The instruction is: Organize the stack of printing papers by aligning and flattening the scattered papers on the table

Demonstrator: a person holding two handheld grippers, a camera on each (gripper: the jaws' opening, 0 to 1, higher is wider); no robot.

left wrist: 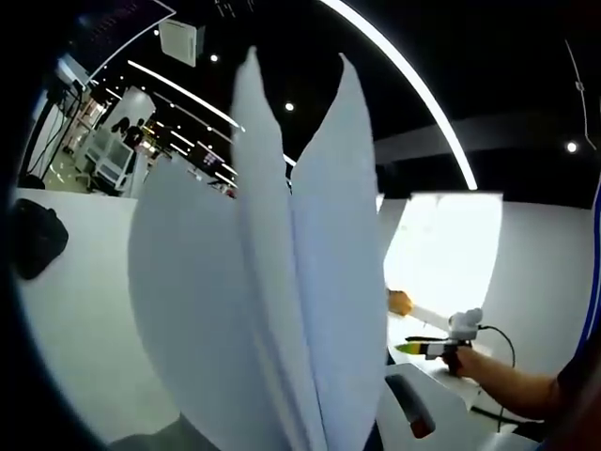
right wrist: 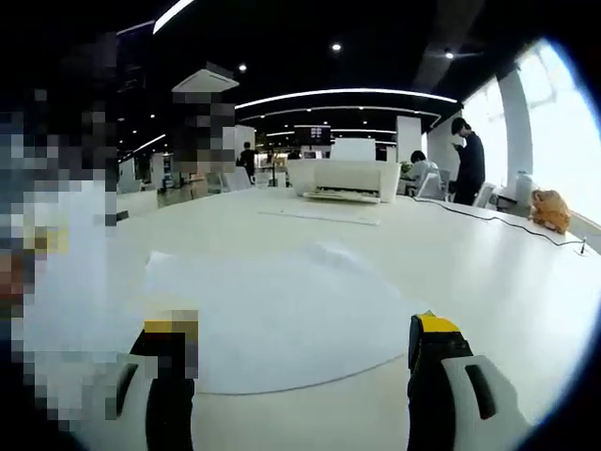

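In the left gripper view, a few white sheets of paper (left wrist: 282,282) stand upright and fan apart, rising from between my left gripper's jaws. They hide most of the jaws; one white jaw with a red mark shows at the lower right. The left gripper (left wrist: 315,437) holds the sheets off the table. My right gripper (left wrist: 441,348) shows at the right, in a person's hand. In the right gripper view, the right gripper (right wrist: 302,331) is open with yellow-tipped jaws, low over loose white sheets (right wrist: 282,315) lying slightly rumpled on the white table (right wrist: 488,272). Nothing is between its jaws.
A white printer (right wrist: 346,178) stands at the far side of the table with a flat sheet (right wrist: 319,216) before it. A cable (right wrist: 498,221) and an orange-brown object (right wrist: 549,209) lie at the right. A black object (left wrist: 36,237) sits at the left. People stand in the background.
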